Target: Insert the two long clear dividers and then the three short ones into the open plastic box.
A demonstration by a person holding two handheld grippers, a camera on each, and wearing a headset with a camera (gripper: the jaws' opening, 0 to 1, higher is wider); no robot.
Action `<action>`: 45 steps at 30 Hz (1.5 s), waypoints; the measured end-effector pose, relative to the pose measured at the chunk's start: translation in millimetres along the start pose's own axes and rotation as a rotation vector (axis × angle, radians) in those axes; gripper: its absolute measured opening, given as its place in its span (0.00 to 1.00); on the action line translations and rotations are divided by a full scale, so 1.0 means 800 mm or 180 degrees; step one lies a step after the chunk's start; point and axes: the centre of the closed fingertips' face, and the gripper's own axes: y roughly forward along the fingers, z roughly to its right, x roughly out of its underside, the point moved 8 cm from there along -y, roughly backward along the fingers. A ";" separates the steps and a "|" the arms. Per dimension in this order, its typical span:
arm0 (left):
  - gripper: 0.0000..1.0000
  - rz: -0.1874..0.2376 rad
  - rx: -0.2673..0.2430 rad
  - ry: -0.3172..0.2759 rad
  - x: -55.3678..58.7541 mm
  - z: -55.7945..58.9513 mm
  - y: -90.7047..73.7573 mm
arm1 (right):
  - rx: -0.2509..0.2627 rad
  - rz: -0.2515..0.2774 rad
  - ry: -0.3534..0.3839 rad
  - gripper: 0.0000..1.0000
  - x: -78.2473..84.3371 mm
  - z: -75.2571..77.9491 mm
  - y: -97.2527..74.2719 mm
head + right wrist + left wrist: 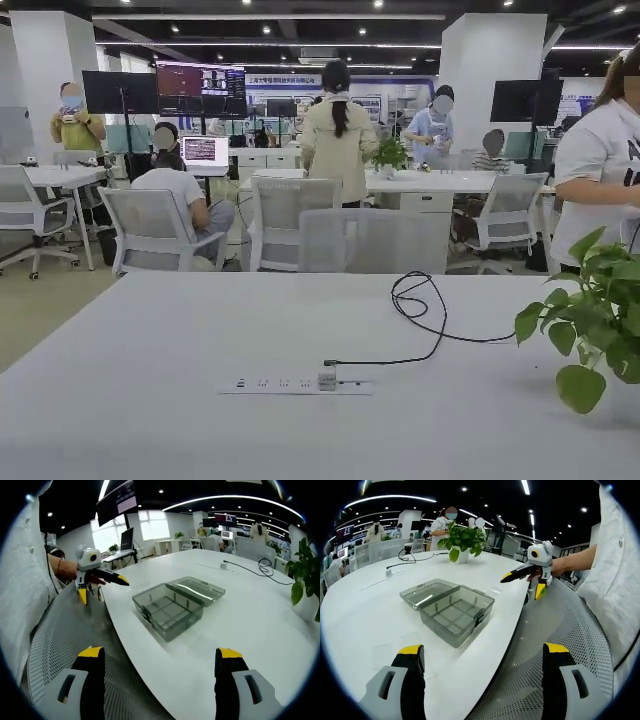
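A: Where is the open plastic box (454, 614) found from the tools?

B: In the left gripper view it is seen in the middle of the frame, ahead of the left tool (482, 649) and a little to the left. In the right gripper view it is seen ahead, near the centre. It is set on the white desk (365, 620) close to the near edge. The latch side is turned to the tools and the lid (426, 592) is laid open behind it. Its long axis is judged to run along the desk edge.

A: Which tool is judged nearer?

B: It cannot be told. Both are held off the desk edge, and the box lies ahead and between them. The right tool (159, 652) is spread wide and nothing is held in it; the same is seen for the left tool.

A: What is contained in the box?

B: Thin lines are seen through the clear base, but whether they are dividers or only slots cannot be told.
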 end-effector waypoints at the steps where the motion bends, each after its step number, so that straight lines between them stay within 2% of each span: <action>1: 1.00 -0.0002 0.0001 -0.0002 0.000 0.000 0.000 | -0.0001 0.0001 0.0000 0.92 0.000 0.000 0.000; 14: 1.00 -0.0013 0.0012 -0.0010 -0.001 -0.001 0.002 | -0.0005 0.0017 0.0018 0.91 0.001 0.000 0.001; 23: 1.00 -0.0027 -0.0053 -0.0037 0.000 -0.010 -0.003 | 0.0009 0.0029 0.0042 0.91 0.002 0.002 0.002; 31: 0.98 -0.0010 -0.0197 -0.0084 -0.004 -0.034 -0.017 | 0.0022 0.0048 0.0067 0.91 0.002 0.001 0.002; 37: 0.96 0.0014 -0.0366 -0.0125 -0.009 -0.056 -0.029 | 0.0026 0.0051 0.0090 0.90 0.003 0.001 0.002; 45: 0.95 -0.0014 -0.0586 -0.0281 -0.009 -0.087 -0.045 | 0.0027 0.0049 0.0118 0.89 0.004 -0.001 0.003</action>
